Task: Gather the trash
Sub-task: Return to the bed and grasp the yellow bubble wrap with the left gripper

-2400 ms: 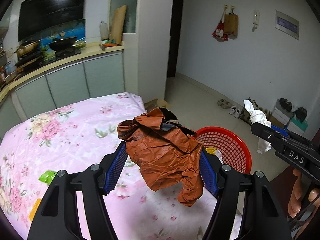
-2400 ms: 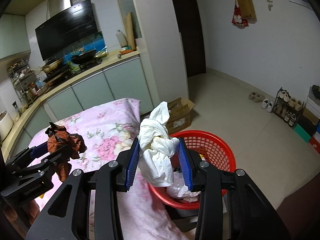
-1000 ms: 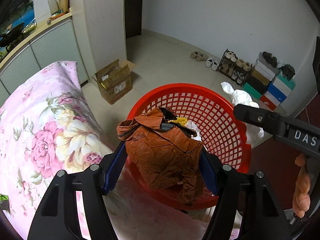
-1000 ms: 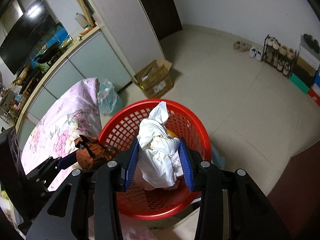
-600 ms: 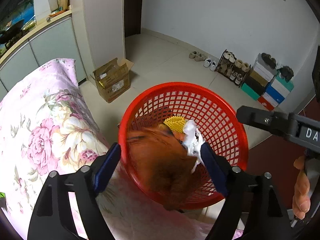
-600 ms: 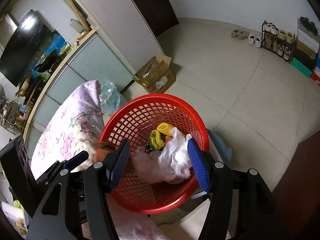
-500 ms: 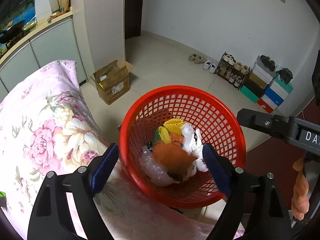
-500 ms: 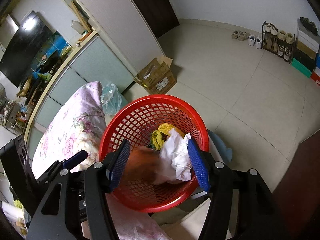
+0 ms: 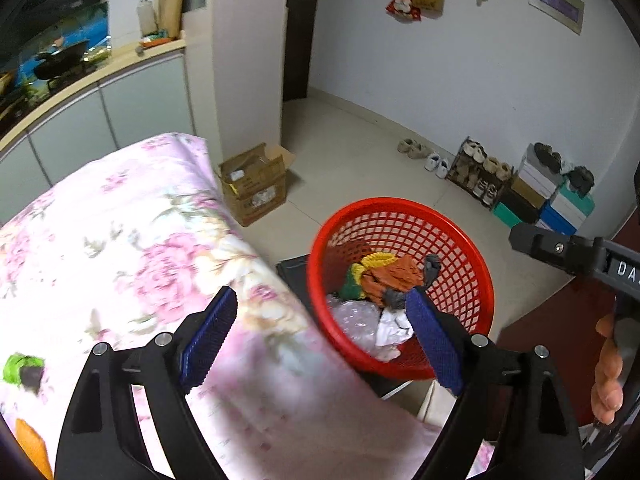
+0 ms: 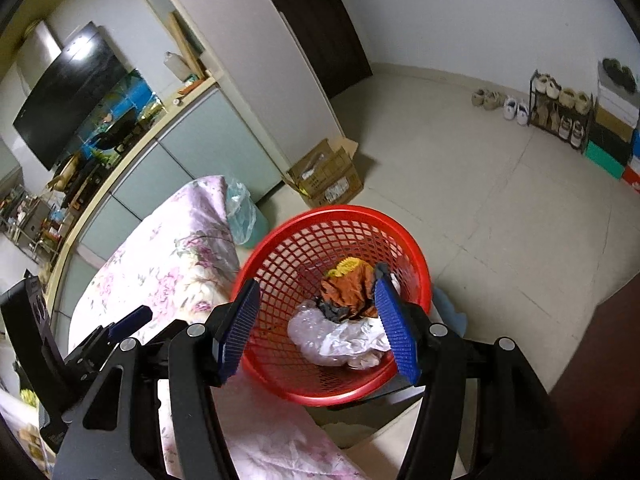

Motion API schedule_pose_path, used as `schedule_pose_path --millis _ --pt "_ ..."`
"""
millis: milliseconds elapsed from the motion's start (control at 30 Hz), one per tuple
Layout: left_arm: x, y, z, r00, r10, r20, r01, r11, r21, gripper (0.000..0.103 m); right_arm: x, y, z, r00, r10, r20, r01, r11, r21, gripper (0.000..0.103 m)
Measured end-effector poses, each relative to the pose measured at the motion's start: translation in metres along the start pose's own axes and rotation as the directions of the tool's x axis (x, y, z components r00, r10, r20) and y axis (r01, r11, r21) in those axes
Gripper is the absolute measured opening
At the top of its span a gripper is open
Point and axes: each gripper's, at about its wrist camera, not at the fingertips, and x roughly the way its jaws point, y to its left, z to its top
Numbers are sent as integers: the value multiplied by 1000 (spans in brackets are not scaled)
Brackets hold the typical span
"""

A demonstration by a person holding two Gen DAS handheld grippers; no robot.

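Green scrap [image 9: 18, 370] and orange scrap [image 9: 34, 448] lie on the floral bedspread [image 9: 132, 248] at far left. Left gripper [image 9: 320, 336]: jaws wide apart, empty, over the bed edge. Right gripper [image 10: 318, 326]: jaws spread, empty, above red basket [image 10: 416, 268]. In the basket: brown wrapper [image 10: 346, 290], white bag [image 10: 344, 340], bubble wrap [image 10: 304, 328].

Pale tiled floor [image 10: 500, 184] stretches to plain white walls [image 9: 460, 80], with a dark doorway [image 9: 296, 28] at the far side. On the far left a kitchen counter [image 9: 92, 76] runs over grey-green cabinet doors [image 9: 140, 108], with a black range hood [image 10: 68, 92] above it. An open cardboard box [image 9: 254, 184] sits on the floor beside a white pillar [image 9: 244, 52]. Far right, a shoe rack [image 10: 560, 112] and stacked shoeboxes [image 9: 552, 200] stand against the wall. A pink floral cloth [image 9: 120, 232] covers the near-left surface.
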Motion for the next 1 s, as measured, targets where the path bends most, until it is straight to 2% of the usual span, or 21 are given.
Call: schedule_pose_path --millis 300,467,533,733,867,1000 --pt "-42 34 -34 996 87 38 -85 995 -48 83 -8 47 -16 999 29 28 -25 992 -126 58" --pt "-69 64 -56 987 152 51 -147 984 -100 83 -9 77 -24 997 79 13 -75 979 -189 58" --pt "-80 81 -65 982 181 50 -173 977 -127 87 -7 92 -29 995 102 0 -100 971 -217 58" --pt "-114 140 -98 958 286 34 -271 934 -233 87 -1 143 -49 985 160 -59 -170 939 -300 58" --pt "-138 181 -119 934 356 17 -335 894 -296 87 -1 172 -58 978 189 -85 -207 914 -348 58" --pt "-154 211 -140 920 391 -1 -369 866 -339 87 -3 195 -66 973 208 -98 -230 895 -382 58"
